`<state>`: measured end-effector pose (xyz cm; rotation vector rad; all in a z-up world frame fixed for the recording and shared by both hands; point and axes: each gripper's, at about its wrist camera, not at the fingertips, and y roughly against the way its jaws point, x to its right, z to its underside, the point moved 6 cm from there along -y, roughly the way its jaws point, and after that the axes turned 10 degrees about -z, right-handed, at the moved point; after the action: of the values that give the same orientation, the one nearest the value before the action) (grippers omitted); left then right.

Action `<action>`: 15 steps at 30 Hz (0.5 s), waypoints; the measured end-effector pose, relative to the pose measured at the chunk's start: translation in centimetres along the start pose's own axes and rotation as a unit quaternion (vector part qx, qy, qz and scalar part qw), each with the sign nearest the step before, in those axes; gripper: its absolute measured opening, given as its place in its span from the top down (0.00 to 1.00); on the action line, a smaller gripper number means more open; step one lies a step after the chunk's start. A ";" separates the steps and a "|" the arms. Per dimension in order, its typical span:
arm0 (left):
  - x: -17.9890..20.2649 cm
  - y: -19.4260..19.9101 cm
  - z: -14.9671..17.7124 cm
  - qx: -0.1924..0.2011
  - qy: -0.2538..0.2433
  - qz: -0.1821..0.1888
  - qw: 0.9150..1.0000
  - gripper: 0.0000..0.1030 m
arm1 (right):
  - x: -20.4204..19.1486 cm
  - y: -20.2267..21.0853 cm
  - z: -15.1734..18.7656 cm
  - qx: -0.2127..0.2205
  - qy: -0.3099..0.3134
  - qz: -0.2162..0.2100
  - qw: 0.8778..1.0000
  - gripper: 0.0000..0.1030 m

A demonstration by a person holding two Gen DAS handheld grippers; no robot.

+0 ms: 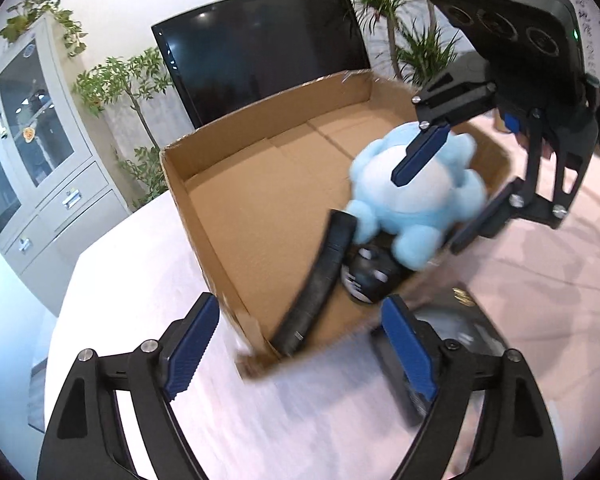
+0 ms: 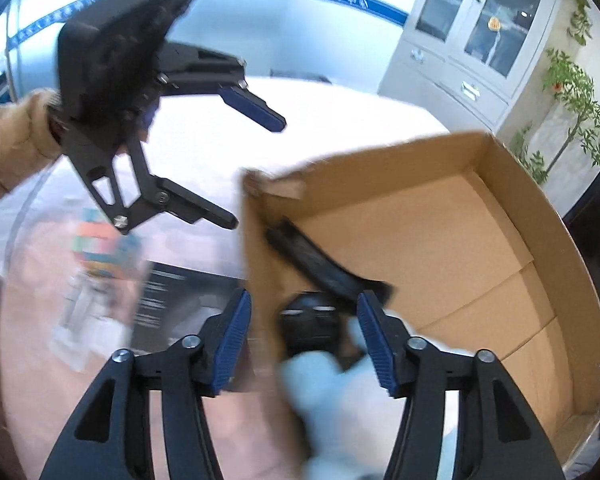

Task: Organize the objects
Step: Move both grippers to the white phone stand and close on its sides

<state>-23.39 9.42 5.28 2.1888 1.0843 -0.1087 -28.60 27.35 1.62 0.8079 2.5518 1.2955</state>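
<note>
An open cardboard box stands on the white table and also shows in the right wrist view. A light blue plush toy lies in its near right corner, blurred, on top of a black round object and beside a long black tube. My right gripper hangs open over the plush, one fingertip above it and one at the box wall. In its own view my right gripper is open over the plush. My left gripper is open and empty at the box's near corner.
A dark flat box lies on the table against the cardboard box; it shows in the right wrist view next to a blurred colourful package. A black screen, potted plants and a grey cabinet stand behind.
</note>
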 end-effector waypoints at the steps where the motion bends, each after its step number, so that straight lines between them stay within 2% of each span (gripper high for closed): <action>1: 0.3 0.9 0.5 0.003 0.005 0.004 1.000 0.18 | -1.2 0.3 0.1 0.007 0.004 0.000 1.000 0.35; 6: 2.8 6.0 4.5 0.007 0.030 0.026 0.999 0.17 | -8.4 1.1 2.2 0.039 -0.002 -0.030 0.999 0.33; 9: 4.8 8.1 7.0 0.000 0.039 0.049 0.998 0.17 | -11.1 0.2 3.8 0.038 -0.013 -0.041 0.998 0.33; 14: 9.1 9.8 11.7 -0.035 0.031 0.101 0.994 0.16 | -14.9 -2.9 6.9 0.023 -0.056 -0.090 0.994 0.33; 15: 9.7 10.0 12.5 -0.036 0.024 0.098 0.994 0.13 | -15.5 -3.8 7.4 0.016 -0.064 -0.103 0.992 0.33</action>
<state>-7.13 4.17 -2.35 2.2286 0.8798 0.0697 -14.24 22.35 -7.28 0.5939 2.4822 1.1070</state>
